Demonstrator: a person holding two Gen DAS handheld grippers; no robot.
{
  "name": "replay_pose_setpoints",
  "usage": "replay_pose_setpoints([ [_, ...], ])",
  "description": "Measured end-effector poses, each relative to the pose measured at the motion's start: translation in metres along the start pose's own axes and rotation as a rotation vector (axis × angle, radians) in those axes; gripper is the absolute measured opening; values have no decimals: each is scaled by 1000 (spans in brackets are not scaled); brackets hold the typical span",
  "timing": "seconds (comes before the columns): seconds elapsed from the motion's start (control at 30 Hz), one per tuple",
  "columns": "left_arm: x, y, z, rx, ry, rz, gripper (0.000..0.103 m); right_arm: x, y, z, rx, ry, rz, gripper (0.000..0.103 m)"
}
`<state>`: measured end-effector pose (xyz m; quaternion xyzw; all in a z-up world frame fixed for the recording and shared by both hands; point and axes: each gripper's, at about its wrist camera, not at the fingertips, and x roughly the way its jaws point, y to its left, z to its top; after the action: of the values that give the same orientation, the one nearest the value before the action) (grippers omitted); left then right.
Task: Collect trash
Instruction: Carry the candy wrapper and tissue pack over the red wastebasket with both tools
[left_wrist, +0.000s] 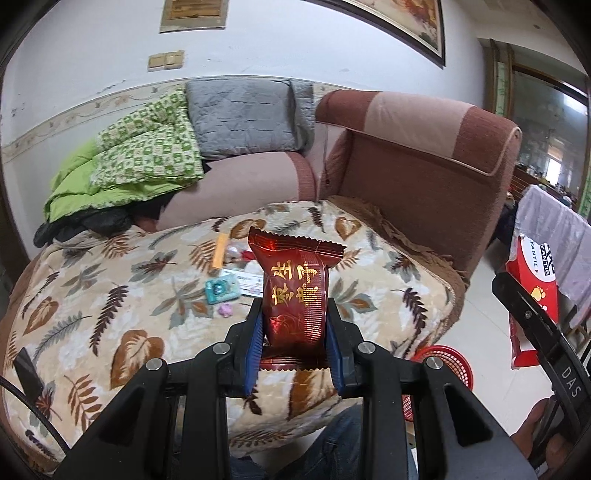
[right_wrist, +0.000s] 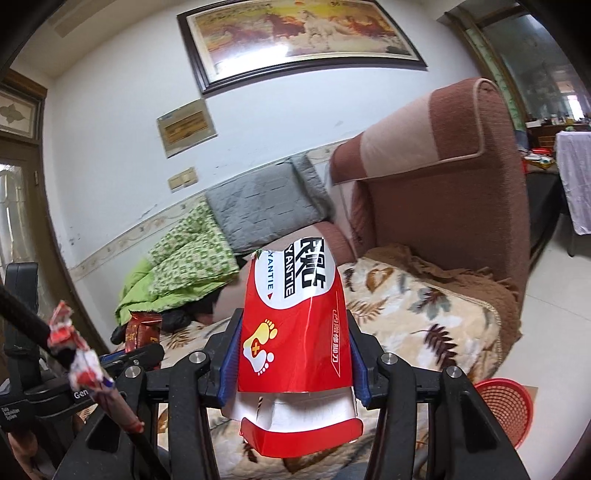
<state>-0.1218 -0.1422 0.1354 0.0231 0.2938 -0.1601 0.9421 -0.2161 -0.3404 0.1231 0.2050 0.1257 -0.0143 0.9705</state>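
My left gripper (left_wrist: 294, 314) is shut on a dark red snack wrapper (left_wrist: 295, 284) with gold characters, held upright above the leaf-patterned blanket (left_wrist: 110, 295). My right gripper (right_wrist: 293, 332) is shut on a torn red and white cardboard box (right_wrist: 295, 317) with a footprint logo. That box (left_wrist: 532, 280) shows at the right of the left wrist view, and the snack wrapper (right_wrist: 142, 330) shows at the left of the right wrist view. More litter lies on the blanket: an orange stick (left_wrist: 218, 253), a teal packet (left_wrist: 220, 290), a pink scrap (left_wrist: 226, 309) and a white paper (left_wrist: 245, 282).
A red mesh basket (right_wrist: 506, 410) stands on the tiled floor at the right of the blanket-covered seat; the basket (left_wrist: 447, 363) also shows below the blanket's corner. A brown armchair (left_wrist: 424, 166) stands behind. Green quilt (left_wrist: 140, 162) and grey cushion (left_wrist: 247, 118) lie on the sofa.
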Motion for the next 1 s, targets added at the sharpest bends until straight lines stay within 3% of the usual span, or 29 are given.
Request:
replay_pose_setpoints([
  [0.63,41,-89,-6,168,48,-121,29,-23,-97,-5,104,18,-193,55],
  [1.0,84,-146,-7,219,153,-335,29,-29,-164,-10,225,46,-300,55],
])
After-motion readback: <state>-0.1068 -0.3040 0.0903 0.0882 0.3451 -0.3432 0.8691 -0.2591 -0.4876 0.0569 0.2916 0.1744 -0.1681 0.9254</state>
